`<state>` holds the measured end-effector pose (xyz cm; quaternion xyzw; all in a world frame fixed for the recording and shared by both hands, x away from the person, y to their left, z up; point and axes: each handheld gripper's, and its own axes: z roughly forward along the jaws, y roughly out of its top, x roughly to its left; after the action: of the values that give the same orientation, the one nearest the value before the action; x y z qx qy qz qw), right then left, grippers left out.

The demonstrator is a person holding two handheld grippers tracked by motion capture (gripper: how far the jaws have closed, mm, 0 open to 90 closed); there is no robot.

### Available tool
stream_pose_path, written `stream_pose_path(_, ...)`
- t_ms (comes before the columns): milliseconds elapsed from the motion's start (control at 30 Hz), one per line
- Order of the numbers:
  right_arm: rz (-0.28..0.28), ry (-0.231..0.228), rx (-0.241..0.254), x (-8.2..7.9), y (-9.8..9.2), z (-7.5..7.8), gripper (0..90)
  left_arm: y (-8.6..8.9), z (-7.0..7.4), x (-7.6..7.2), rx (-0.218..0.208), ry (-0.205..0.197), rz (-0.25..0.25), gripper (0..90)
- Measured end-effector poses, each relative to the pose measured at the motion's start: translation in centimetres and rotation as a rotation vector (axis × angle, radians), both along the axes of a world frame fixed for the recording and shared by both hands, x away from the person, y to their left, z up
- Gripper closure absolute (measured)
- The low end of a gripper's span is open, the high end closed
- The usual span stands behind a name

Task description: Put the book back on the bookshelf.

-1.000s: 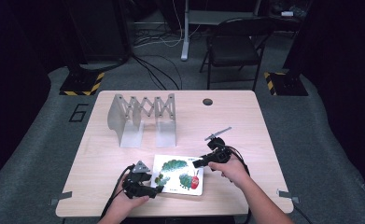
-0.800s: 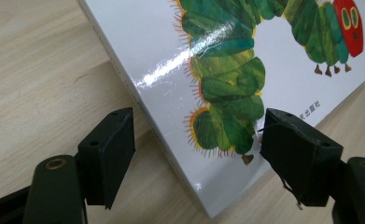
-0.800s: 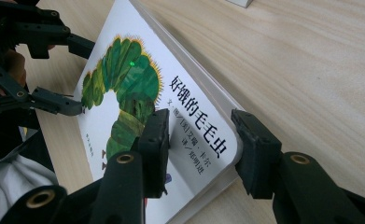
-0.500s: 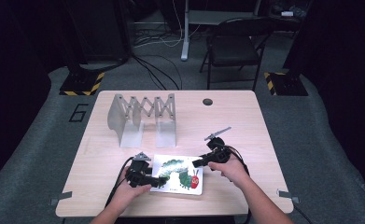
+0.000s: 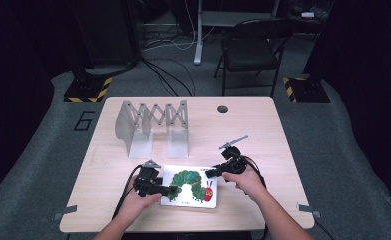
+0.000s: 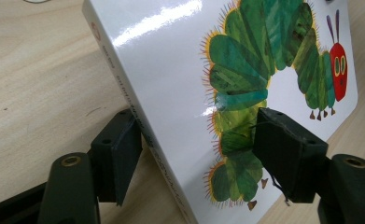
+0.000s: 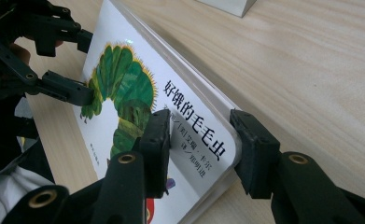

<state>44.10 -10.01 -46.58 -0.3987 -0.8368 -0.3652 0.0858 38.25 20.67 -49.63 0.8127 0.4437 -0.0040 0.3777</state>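
A white picture book [image 5: 190,186] with a green caterpillar on its cover lies near the table's front edge. My left gripper [image 5: 170,191] is at the book's left, spine-side edge. In the left gripper view the jaws [image 6: 199,149] straddle the book [image 6: 171,70], one pad against the spine and the other on the cover; they have just been closing. My right gripper [image 5: 209,173] holds the far right corner. In the right gripper view its jaws [image 7: 201,140] pinch the book [image 7: 124,88] at the title. The left gripper [image 7: 87,67] shows at the far edge there.
A grey metal accordion rack [image 5: 153,127] stands at the back left of the wooden table [image 5: 283,145]. A small round hole [image 5: 222,109] sits near the table's far edge. Beyond the table stand a folding chair [image 5: 253,50] and floor cables.
My left gripper moved right onto the book's left edge and its jaws narrowed around it. The right gripper stayed on its corner.
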Motion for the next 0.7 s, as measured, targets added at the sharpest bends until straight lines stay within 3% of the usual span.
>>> stream_pose_path(333, -0.035, -0.07, 0.019, -0.3, 0.1, 1.7, 63.4, 0.4, 1.2, 0.1, -0.012, -0.031, 0.043, 45.3)
stream_pose_path(567, -0.034, -0.085, 0.004, -0.4, 0.4, 2.1, 63.6, 0.5, 1.6, 0.1, 0.015, -0.048, 0.043, 47.1)
stream_pose_path(700, -0.032, -0.091, 0.005, -0.4, 0.5, 2.2, 63.6, 0.6, 1.6, 0.1, 0.01, -0.047, 0.041, 47.6)
